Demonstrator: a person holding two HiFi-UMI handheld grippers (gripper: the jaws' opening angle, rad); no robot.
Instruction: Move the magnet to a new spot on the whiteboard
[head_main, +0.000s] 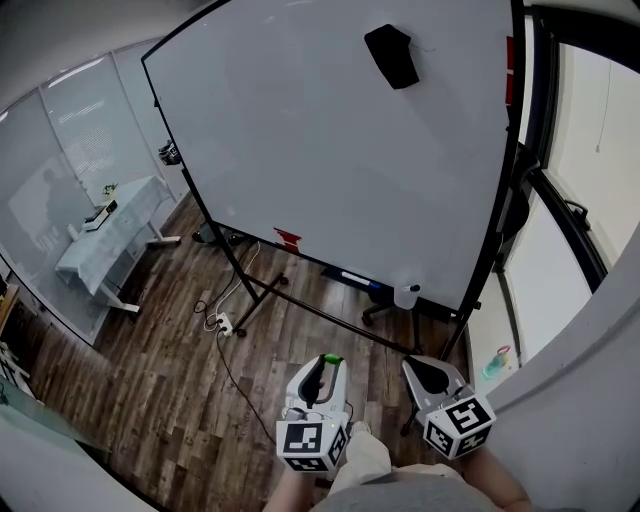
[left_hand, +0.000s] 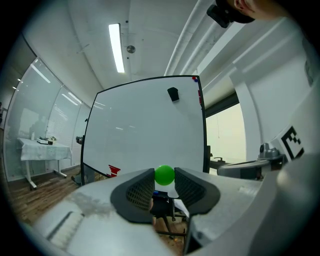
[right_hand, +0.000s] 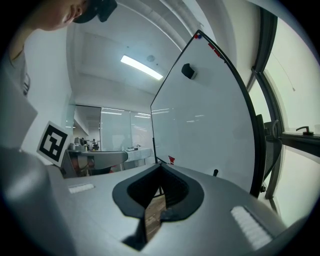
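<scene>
A small green round magnet (left_hand: 164, 175) sits pinched between the tips of my left gripper (left_hand: 164, 178), which is shut on it. In the head view the magnet (head_main: 331, 358) shows as a green dot at the tip of the left gripper (head_main: 327, 364), low and well short of the whiteboard (head_main: 330, 150). My right gripper (head_main: 425, 372) hangs beside it, jaws together and holding nothing. The right gripper view shows its tips (right_hand: 161, 167) closed, pointing along the whiteboard (right_hand: 200, 130).
A black eraser (head_main: 392, 56) clings near the board's top right. A red mark (head_main: 287, 238) sits at its lower left. A white bottle (head_main: 407, 296) stands on the tray. A cloth-covered table (head_main: 105, 235) is at the far left; a power strip (head_main: 224, 323) and cable lie on the wood floor.
</scene>
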